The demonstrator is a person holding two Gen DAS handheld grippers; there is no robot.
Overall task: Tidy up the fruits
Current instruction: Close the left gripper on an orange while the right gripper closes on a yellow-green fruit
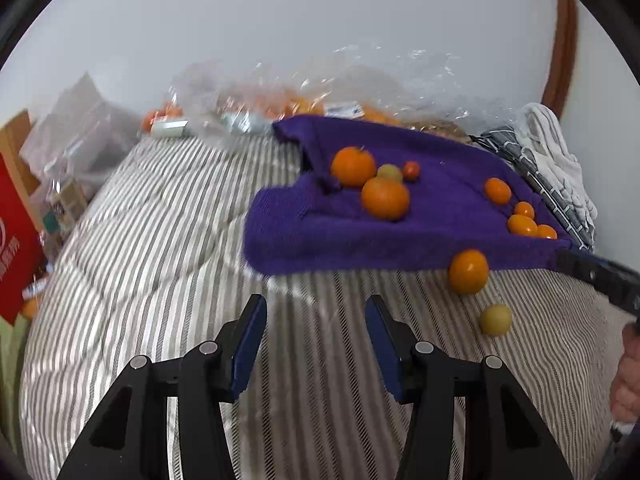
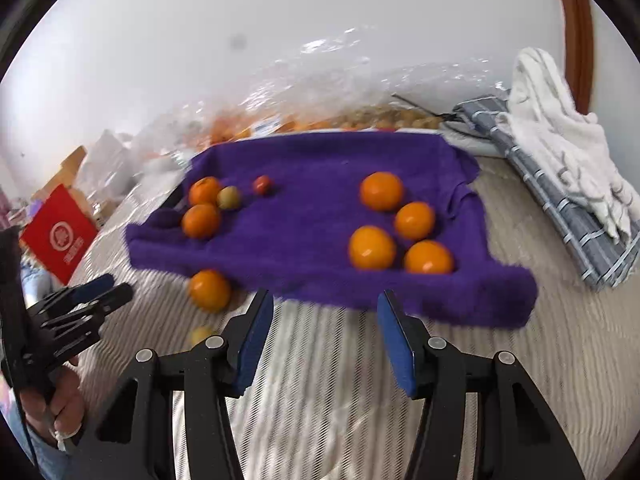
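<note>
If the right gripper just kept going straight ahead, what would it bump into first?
Probably the striped bedding first, since the right gripper tilts downward. Just beyond lies the near edge of the purple cloth. No fruit sits directly between its open fingers, though depth is hard to judge.

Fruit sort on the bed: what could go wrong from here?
1. An orange and a small yellow fruit already lie off the purple towel on the soft striped bedding; a nudge may roll them further.
2. Four oranges sit clustered near the towel's front edge; picking one may knock its neighbours off.
</note>
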